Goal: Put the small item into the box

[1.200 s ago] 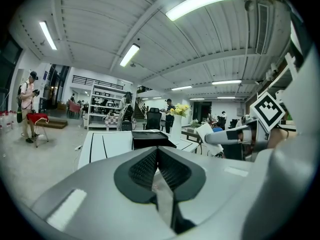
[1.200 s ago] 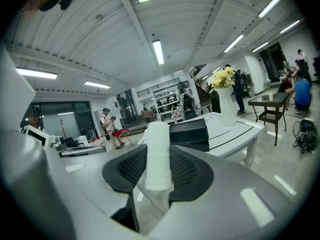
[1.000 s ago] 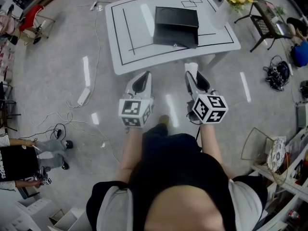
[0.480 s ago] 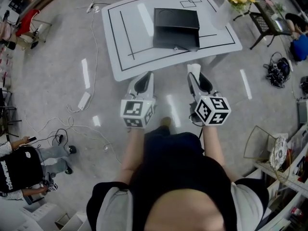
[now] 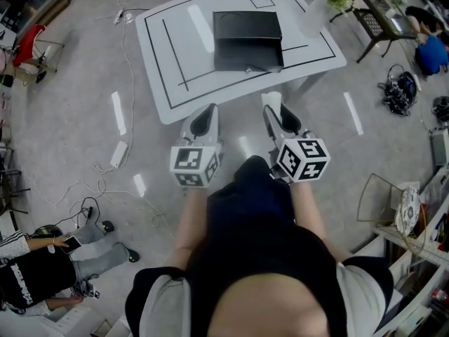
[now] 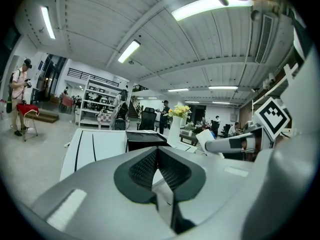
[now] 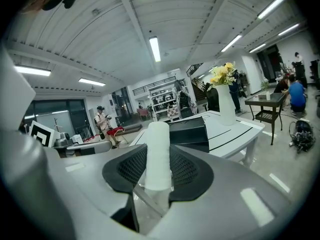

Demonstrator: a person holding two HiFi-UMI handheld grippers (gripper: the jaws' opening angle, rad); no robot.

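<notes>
The right claw (image 7: 158,159) pinched the small item (image 7: 158,134), the left claw (image 6: 157,153) was pressed together empty, and the box (image 5: 247,39) on the surface (image 5: 168,69) was not yet reached.

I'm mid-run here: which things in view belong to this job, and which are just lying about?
For the job:
- white cylinder, clamped in the right gripper
- black box on the white table
- left gripper, shut and empty

Lying about:
- vase of yellow flowers at the table's corner
- power strip and cables on the floor
- dark side table
</notes>
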